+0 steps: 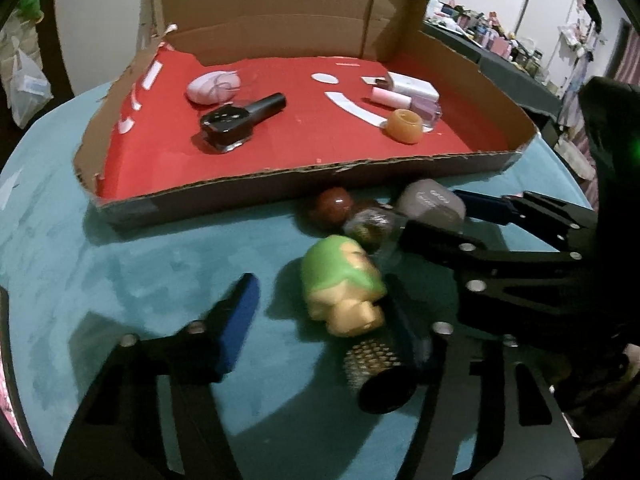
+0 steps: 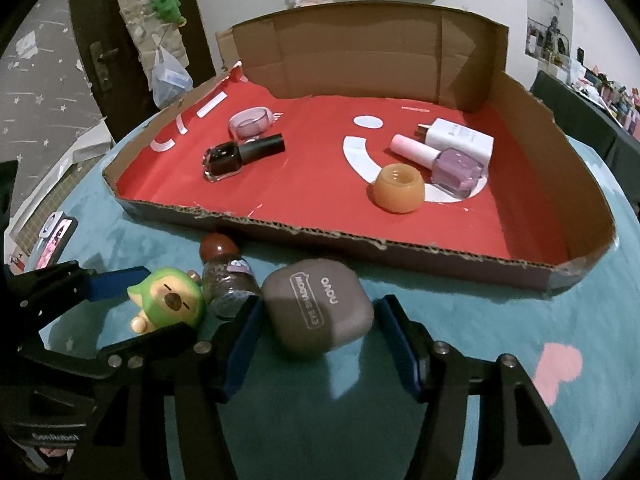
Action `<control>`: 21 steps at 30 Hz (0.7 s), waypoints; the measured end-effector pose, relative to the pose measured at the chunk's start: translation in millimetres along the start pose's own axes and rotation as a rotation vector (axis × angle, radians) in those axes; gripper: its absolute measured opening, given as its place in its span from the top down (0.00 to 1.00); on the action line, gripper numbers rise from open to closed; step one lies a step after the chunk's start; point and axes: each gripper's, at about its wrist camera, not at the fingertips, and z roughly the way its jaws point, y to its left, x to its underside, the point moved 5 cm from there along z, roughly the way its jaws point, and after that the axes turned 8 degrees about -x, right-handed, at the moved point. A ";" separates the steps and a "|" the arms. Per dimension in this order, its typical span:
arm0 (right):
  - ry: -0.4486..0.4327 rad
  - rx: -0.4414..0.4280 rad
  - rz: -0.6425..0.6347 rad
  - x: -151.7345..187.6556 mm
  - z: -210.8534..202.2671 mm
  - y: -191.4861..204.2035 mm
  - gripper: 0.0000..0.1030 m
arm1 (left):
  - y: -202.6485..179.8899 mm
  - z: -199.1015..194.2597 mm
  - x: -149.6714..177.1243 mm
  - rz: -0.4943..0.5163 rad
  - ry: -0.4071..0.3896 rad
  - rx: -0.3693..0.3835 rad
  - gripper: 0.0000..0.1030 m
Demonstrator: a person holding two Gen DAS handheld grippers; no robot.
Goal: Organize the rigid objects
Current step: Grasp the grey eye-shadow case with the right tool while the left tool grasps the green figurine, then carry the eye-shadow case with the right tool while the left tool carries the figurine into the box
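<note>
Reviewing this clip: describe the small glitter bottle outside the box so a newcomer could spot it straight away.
Start at the cardboard box with the red floor, then drop to the teal tablecloth just before its near wall. Three things cluster there: a green figurine, the glitter bottle and a grey earbud case. The bottle lies between them, the only clear one, with a round brown cap.

Both wrist views close, angled down, sharing cardboard tray [image 1: 280, 196], slightly blurred
</note>
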 end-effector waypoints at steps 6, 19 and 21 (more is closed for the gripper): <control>-0.002 0.000 -0.021 -0.5 1.0 2.0 0.44 | -6.3 0.8 -2.0 0.022 -0.003 0.013 0.62; -0.026 -0.048 0.005 4.4 -19.4 7.2 0.44 | -4.0 -11.1 -0.7 0.004 -0.024 0.021 0.63; -0.039 -0.055 0.006 3.9 -26.3 9.5 0.44 | -4.0 -15.2 -0.8 0.003 -0.032 0.020 0.63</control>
